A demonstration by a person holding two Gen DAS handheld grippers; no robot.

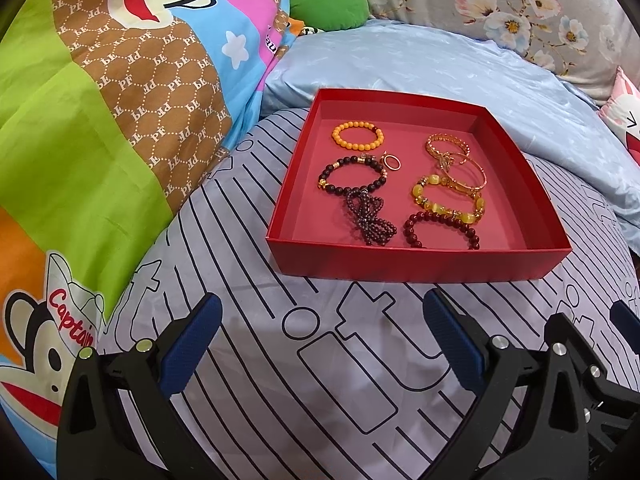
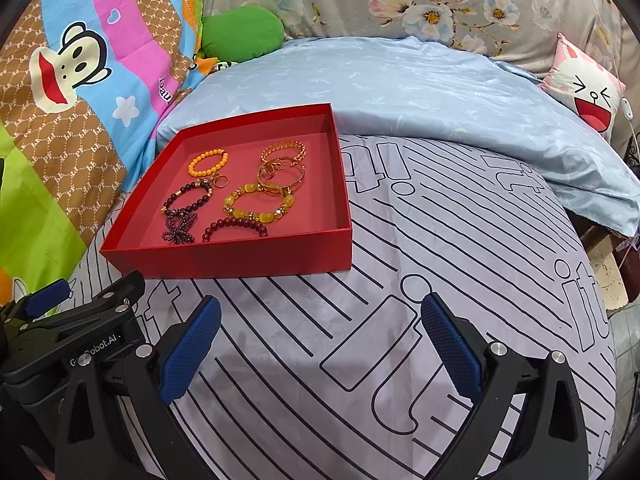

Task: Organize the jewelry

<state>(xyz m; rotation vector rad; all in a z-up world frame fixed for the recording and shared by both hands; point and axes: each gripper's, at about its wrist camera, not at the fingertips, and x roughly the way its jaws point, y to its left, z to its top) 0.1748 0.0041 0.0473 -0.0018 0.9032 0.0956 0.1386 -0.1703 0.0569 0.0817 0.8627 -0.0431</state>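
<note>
Left wrist view: bracelets all inside red box; left gripper, right gripper near box front, both released, empty; sorting looks finished.

Matt red card forms the tray; I see its pink floor equally dull. Inside, the orange bead bracelet looks glossy and smooth, the gold bangles bright polished metal, the yellow bead bracelet translucent and shiny. The bed sheet is soft woven cloth, faintly creased; the blue pillow carries a satin sheen. My left tongs and right tongs show matt black plastic, knurled blue pads, and bright metal screws.
</note>
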